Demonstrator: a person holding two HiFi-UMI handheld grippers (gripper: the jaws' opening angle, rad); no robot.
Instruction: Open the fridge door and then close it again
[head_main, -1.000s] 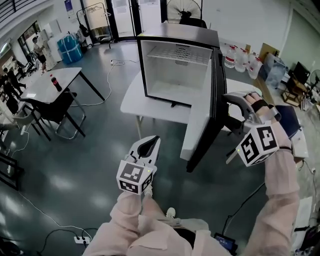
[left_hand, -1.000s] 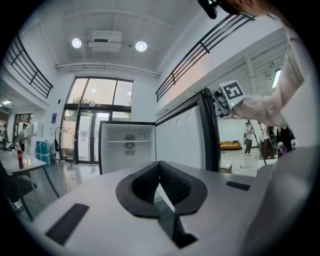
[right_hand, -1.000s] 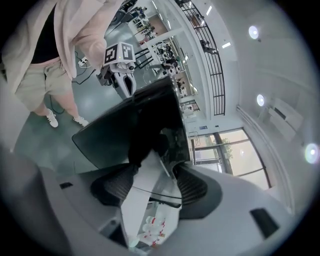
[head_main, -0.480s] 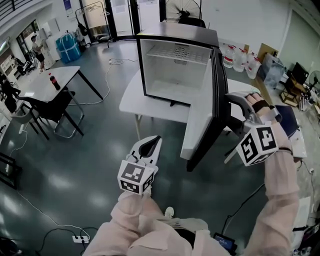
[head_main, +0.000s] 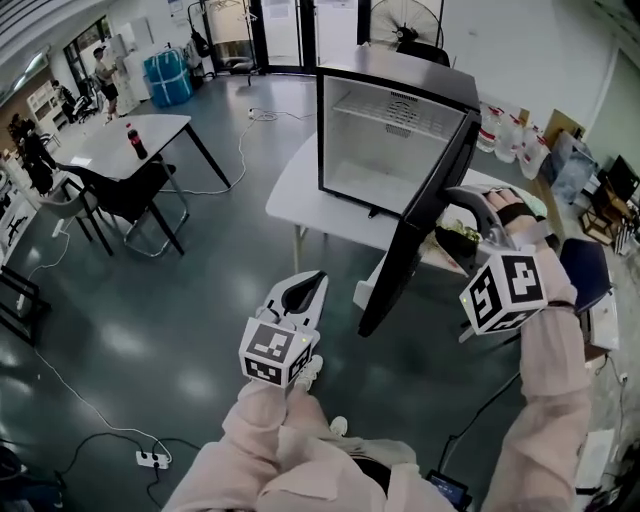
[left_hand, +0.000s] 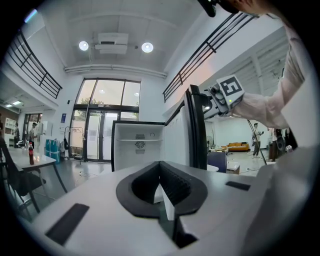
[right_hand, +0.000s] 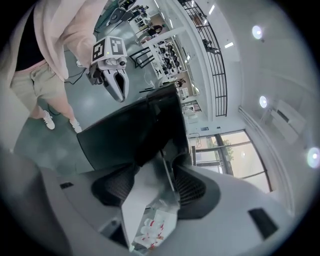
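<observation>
Bright, even indoor light fills the hall; two round ceiling lamps (left_hand: 147, 47) bloom slightly in the left gripper view, and daylight washes out the tall windows (left_hand: 102, 120); in the head view the glossy floor (head_main: 200, 300) carries pale reflections and only faint shadows; the fridge (head_main: 395, 130) interior reads bright white, its door (head_main: 415, 235) almost black; both gripper views bend hard toward the edges inside a dark round vignette; the near grey bodies of the left gripper (left_hand: 161, 167) and right gripper (right_hand: 164, 155) look soft; distant detail is hazy.

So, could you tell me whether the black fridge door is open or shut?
Open: the black fridge door stands swung outward, exposing the fridge's white interior.
</observation>
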